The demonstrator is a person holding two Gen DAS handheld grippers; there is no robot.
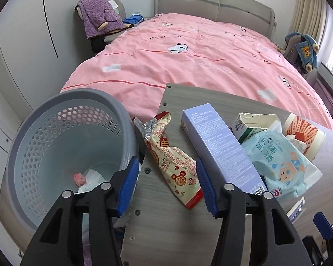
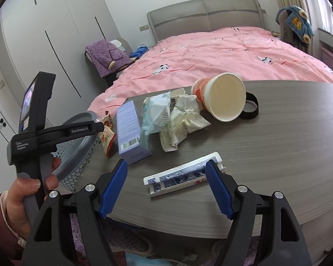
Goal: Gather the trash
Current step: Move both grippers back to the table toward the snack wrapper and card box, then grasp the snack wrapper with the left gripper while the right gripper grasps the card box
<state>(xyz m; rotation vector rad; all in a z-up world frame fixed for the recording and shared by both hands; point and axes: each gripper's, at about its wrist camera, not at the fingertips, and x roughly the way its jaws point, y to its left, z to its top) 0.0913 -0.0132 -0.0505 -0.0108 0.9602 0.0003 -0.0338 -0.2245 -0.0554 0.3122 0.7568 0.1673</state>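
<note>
Trash lies in a pile on the grey surface point(image 1: 173, 232), right beside a grey wastebasket point(image 1: 62, 133), so each piece has only a short way to go. In the left wrist view, the left gripper point(image 1: 165, 190) points down at a snack wrapper point(image 1: 173, 161). Its blue fingers point(image 1: 127, 188) stand partly open on both sides of the wrapper's near end and do not press on it yet. Just to its right lies a purple box point(image 1: 219, 146), and past that a blue wipes pack point(image 1: 279, 164) and a paper cup point(image 1: 306, 133). Far down in the basket sits a small pink thing on white paper.

In the right wrist view, the right gripper point(image 2: 166, 188) tilts down, wide open and holding nothing. A blue card box point(image 2: 184, 175) lies flat between its fingers. Crumpled paper point(image 2: 184, 119) lies ahead of it. To its left, a hand point(image 2: 22, 197) grips the handle of the left tool, leaning over the basket's rim.
</note>
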